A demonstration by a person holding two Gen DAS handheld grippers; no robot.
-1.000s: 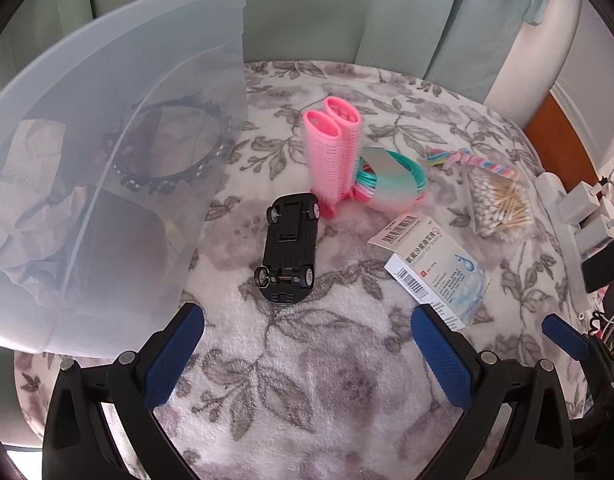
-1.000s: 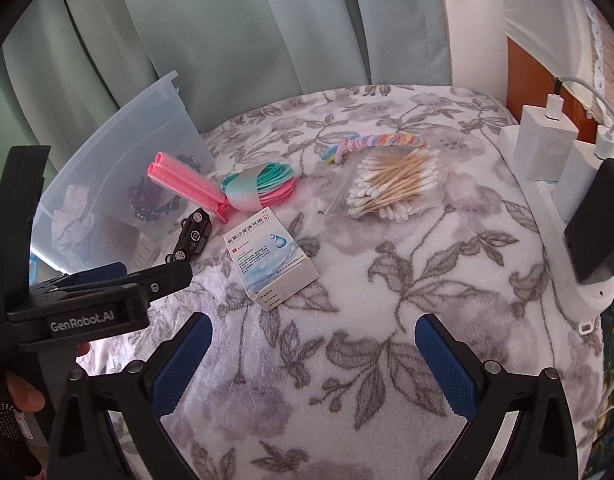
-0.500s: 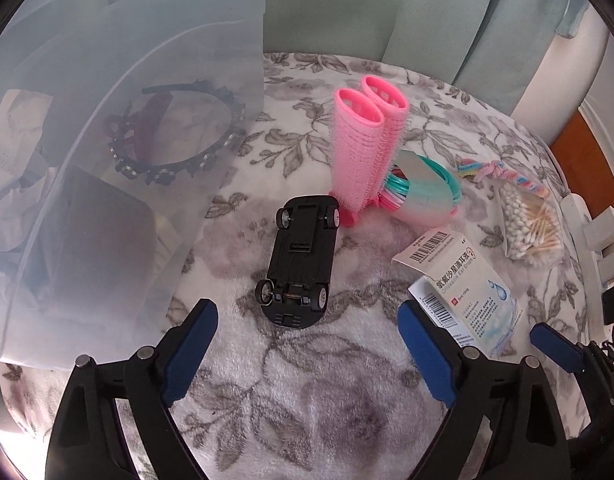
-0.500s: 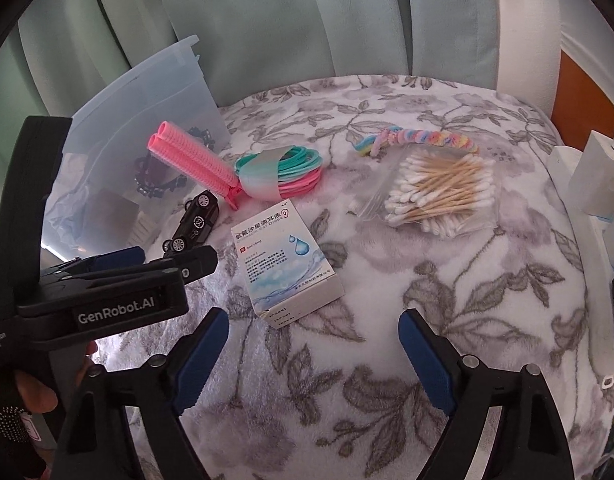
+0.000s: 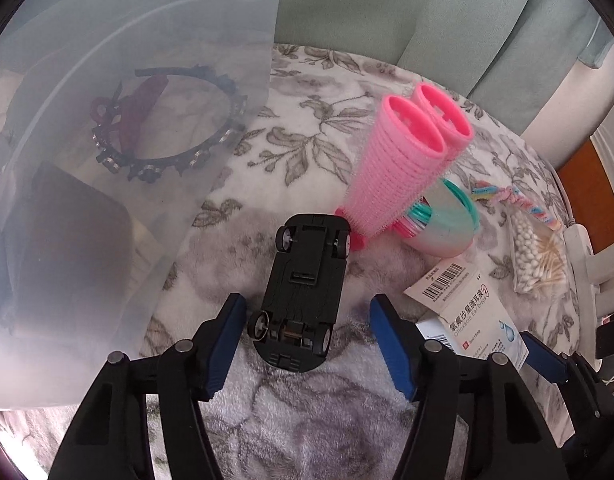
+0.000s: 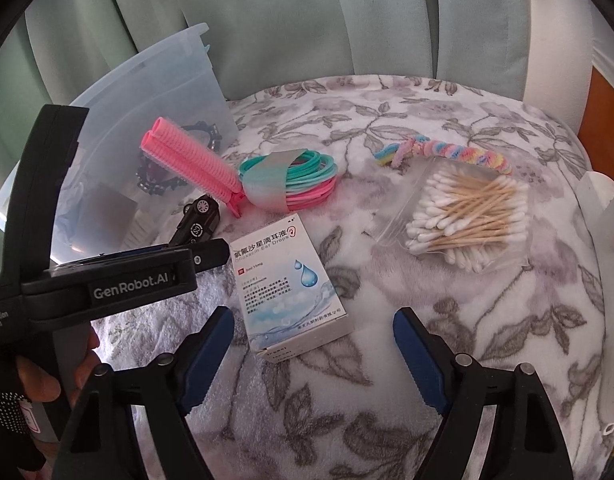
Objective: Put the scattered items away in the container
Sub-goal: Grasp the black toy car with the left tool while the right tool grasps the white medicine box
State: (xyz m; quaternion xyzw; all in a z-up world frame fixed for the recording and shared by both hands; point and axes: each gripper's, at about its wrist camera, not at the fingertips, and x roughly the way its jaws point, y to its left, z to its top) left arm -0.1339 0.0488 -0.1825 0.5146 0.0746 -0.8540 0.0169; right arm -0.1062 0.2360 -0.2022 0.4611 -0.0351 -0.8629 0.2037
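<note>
The left hand-held gripper [image 5: 307, 320] hangs over a black toy car [image 5: 305, 288] that lies upside down on the floral blanket [image 5: 291, 152]. Its jaws have just been closing; the car's near end sits between the blue pads, the left pad [image 5: 223, 344] just beside a wheel, the right one clearly apart from the car, so nothing is clamped.

The right hand-held gripper [image 6: 313, 350] stands apart too, its jaws having just narrowed a little, with the near end of the ear-drop box [image 6: 287, 284] between its fingers and neither pad touching it.

The clear container [image 5: 107, 128] stands at the left, just beside the car; a dark beaded headband [image 5: 175, 128] and a dark block [image 5: 67, 232] show through its wall.

Beyond the car lie pink rollers [image 5: 403, 160], touching a bundle of teal and pink hair ties [image 6: 303, 180]. A pastel braided band [image 6: 447, 152] and a bag of cotton swabs [image 6: 467, 216] lie farther right, near each other. In the right wrist view a gloved hand [image 6: 23, 400] grips the left tool's handle.
</note>
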